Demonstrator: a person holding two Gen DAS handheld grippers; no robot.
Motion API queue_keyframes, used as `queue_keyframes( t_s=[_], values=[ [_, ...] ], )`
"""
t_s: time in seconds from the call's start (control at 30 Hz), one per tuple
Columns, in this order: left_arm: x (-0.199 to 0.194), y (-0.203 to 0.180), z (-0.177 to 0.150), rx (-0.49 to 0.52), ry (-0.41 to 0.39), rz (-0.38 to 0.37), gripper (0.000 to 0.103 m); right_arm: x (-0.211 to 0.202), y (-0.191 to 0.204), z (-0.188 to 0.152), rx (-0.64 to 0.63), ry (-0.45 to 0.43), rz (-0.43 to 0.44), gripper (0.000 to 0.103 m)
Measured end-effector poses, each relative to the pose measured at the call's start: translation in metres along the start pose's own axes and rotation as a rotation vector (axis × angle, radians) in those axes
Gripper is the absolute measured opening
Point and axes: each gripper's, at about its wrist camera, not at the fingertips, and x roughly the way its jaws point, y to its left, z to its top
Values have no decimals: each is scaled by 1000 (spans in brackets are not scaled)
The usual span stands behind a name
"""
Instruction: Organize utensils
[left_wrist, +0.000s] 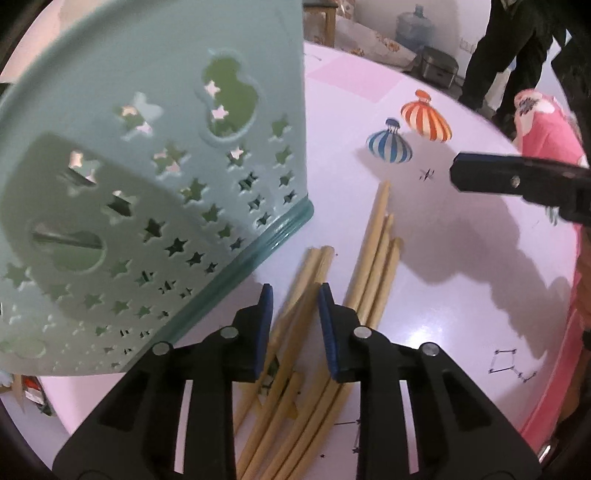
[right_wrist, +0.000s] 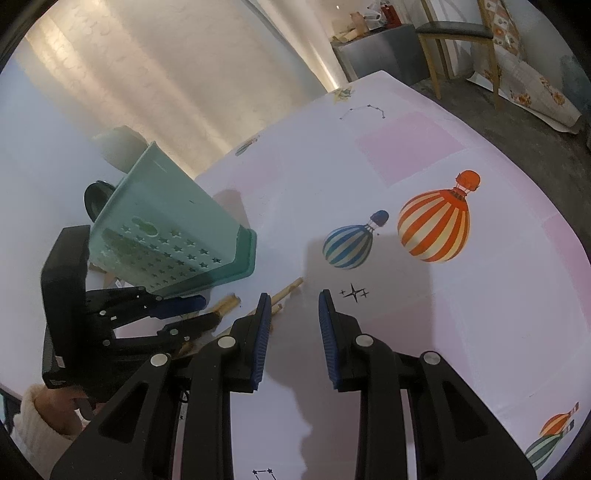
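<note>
Several pale wooden chopsticks lie in a loose heap on the pink balloon-print table. My left gripper points steeply down over them, open, with a couple of sticks showing in the gap between its blue pads. A teal basket with star cut-outs stands tilted just left of it. From the right wrist view, the left gripper sits at the basket foot, by the chopstick ends. My right gripper hovers open above bare table, holding nothing. One of its fingers shows at the right.
A person in dark clothes stands beyond the table's far edge, near a water jug and a metal box. A pink cloth item lies at the right rim. A chair stands on the floor behind. A cream sleeve holds the left gripper.
</note>
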Motion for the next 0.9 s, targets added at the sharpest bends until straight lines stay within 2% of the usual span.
queue_keyframes(
  t_s=[0.1,0.2,0.47,0.53,0.6,0.67,0.8,0.9],
  values=[
    [0,1,4,-6,6,-14,16,1,1,0,0,2,1,27],
    [1,2,7,-21,11,-39,16,0,0,0,-1,1,1,27],
    [0,4,3,-59,0,-46,12,2,-3,0,8,3,-1,27],
    [-7,11,1,-95,-13,-63,0,2,-3,0,5,2,-4,27],
    [-8,17,-3,-128,6,-94,0,2,-2,0,5,0,-2,27],
    [-5,17,-8,-112,16,-25,0,2,-1,0,4,0,1,27],
    [-4,25,-13,-167,22,-88,0,1,2,-1,-4,0,3,27],
    [-4,22,-12,-153,18,-89,0,0,4,-1,-9,0,3,27]
  ],
)
